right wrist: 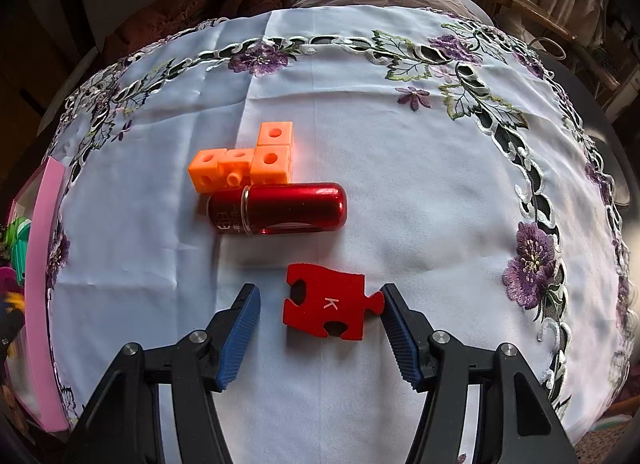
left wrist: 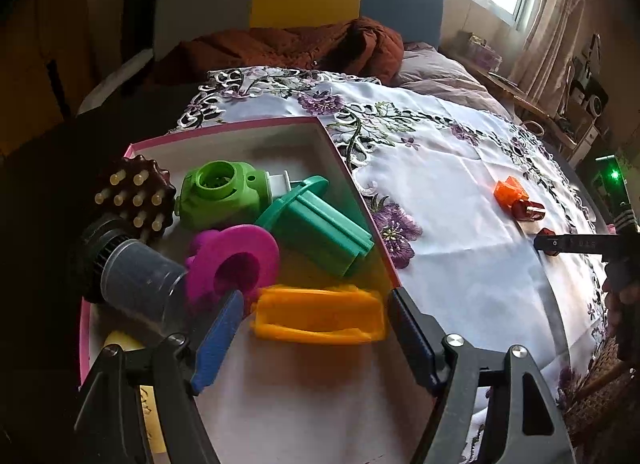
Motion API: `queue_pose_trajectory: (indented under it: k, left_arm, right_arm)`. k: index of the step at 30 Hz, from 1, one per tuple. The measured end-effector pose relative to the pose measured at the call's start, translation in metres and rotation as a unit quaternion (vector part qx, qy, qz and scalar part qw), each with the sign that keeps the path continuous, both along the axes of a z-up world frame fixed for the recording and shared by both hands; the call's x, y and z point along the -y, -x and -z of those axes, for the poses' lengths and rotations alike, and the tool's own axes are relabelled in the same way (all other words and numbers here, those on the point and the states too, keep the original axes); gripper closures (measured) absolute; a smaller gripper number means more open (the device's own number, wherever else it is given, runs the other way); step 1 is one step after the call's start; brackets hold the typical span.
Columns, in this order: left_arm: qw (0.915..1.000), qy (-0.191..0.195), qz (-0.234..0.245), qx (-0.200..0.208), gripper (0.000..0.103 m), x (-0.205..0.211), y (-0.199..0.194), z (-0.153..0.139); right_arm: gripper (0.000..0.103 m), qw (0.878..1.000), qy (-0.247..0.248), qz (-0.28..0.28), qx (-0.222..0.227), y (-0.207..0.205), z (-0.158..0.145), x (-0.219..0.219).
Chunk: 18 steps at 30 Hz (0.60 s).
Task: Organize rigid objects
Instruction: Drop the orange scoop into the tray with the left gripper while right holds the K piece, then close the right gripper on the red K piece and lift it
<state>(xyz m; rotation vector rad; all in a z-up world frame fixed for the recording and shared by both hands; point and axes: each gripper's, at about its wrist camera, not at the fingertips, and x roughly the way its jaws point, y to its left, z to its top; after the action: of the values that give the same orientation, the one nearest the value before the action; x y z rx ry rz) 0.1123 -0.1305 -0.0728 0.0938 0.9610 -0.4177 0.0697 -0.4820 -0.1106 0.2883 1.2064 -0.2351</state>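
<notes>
Embroidered tablecloth (right wrist: 400, 191), red puzzle piece (right wrist: 328, 306) btwn open right jaws

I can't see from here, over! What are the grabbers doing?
Left gripper open over pink box. Right gripper open around red puzzle piece. Nothing blocking; red capsule lies beyond.

Home bedroom: bed with mauve quilted duvet (left wrist: 440, 75) upper centre, beige curtained window (left wrist: 552, 19) upper right, embroidered floral white tablecloth (right wrist: 400, 183) over counter.
</notes>
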Motion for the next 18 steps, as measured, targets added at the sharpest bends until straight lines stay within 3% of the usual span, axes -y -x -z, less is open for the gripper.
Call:
queue_pose_trajectory:
  k: [2,14,16,18]
  left_arm:
    - [1.0,-0.003,0.001,0.002,0.021,0.001,-0.001,0.0]
    - [0.9981,0.008,-0.038,0.047,0.021,-0.021,0.028,-0.029]
    - [0.9974,-0.001,-0.044,0.056,0.021,-0.026,0.035,-0.033]
    - [0.9968,-0.004,-0.053,0.06,0.021,-0.034,0.043,-0.038]
  right_arm:
    - [0.04,1.0,0.001,0.0,0.0,0.0,0.0,-0.001]
    - [0.04,1.0,-0.009,0.009,0.006,0.002,-0.002,0.002]
    - [0.044,1.0,-0.009,0.012,0.007,0.002,-0.003,0.003]
    - [0.056,1.0,-0.003,0.02,0.008,0.004,-0.004,0.005]
